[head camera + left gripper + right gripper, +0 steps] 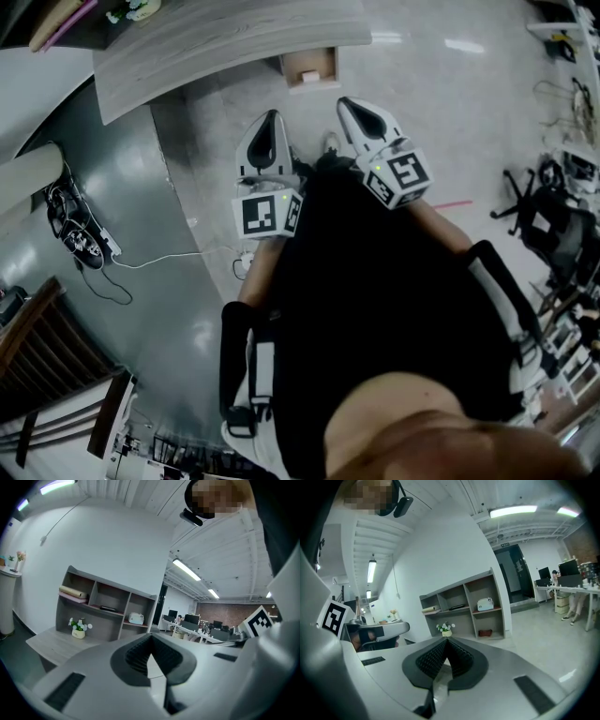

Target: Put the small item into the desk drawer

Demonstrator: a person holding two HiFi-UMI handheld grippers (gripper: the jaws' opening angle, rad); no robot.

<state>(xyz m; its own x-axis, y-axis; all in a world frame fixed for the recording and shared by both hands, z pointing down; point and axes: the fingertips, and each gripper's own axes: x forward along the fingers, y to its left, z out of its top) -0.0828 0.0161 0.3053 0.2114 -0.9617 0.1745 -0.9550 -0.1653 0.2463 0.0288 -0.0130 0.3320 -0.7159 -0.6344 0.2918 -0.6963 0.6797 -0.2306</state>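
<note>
**Seated person seen from above, both tools drawn in against the torso.** The left gripper (270,120) is a grey two-jaw hand tool with a black-and-white marker cube (267,214) at its rear. It lies just beside the right gripper (352,105), which is built the same way. Both point towards the grey wood-grain desk (216,42) ahead.

**Jaws.** In the left gripper view, the ribbed black pads (137,656) come together at the tip with nothing held between them. The right gripper view shows the same: its pads (432,660) are closed against each other and empty.

**Desk and shelving.**
- A grey open shelf unit (105,604) stands on the desk top.
- In front of the unit is a white pot of small flowers (78,630).
- A beige roll (72,591) lies on an upper shelf.
- A white boxy appliance (136,618) sits in a lower compartment.

**Task objects.** A pale tan open-topped box (309,66) sits just below the front edge of the desk, ahead of and between the two grippers and apart from both. It may be the desk drawer, but these views do not settle that. The small item cannot be picked out with any certainty among the things in view.

**Surroundings.** A thin white cable (164,257) trails across the glossy grey floor (178,178) to the person's left. The black chair armrest (234,356) shows beside the torso.
</note>
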